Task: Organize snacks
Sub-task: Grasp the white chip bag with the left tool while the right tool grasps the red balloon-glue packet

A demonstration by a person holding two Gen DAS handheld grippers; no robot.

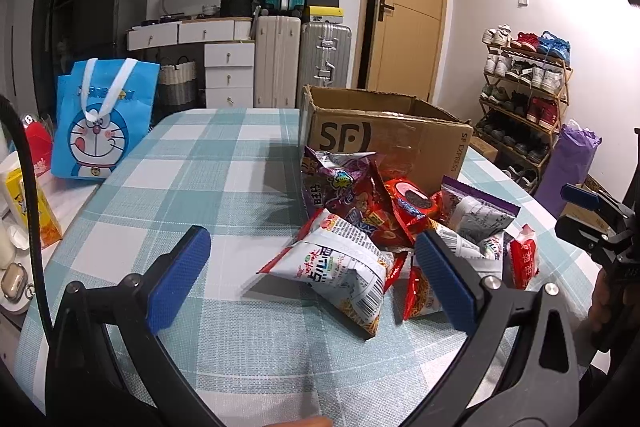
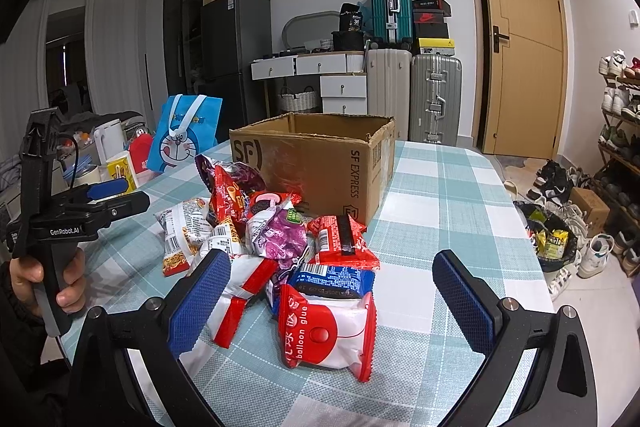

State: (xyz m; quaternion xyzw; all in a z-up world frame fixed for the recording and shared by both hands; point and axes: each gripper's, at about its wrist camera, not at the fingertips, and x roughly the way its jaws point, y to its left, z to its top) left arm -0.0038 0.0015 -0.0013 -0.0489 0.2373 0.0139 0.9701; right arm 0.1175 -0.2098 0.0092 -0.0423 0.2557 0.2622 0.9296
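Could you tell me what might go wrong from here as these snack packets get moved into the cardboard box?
1. The snack pile is overlapping, so the open right tongs closing on the balloon glue packet might drag a neighbouring packet along.
2. The packets look puffed with air; a hard squeeze could crush the contents or let one slip.
3. The cardboard box has tall walls directly behind the pile, so a low carry by the left tongs might catch its rim.

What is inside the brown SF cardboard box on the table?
The cardboard box stands open, but only its upper inner walls show. Its front wall hides the bottom, so its contents cannot be told. The snack packets lie outside, in front.
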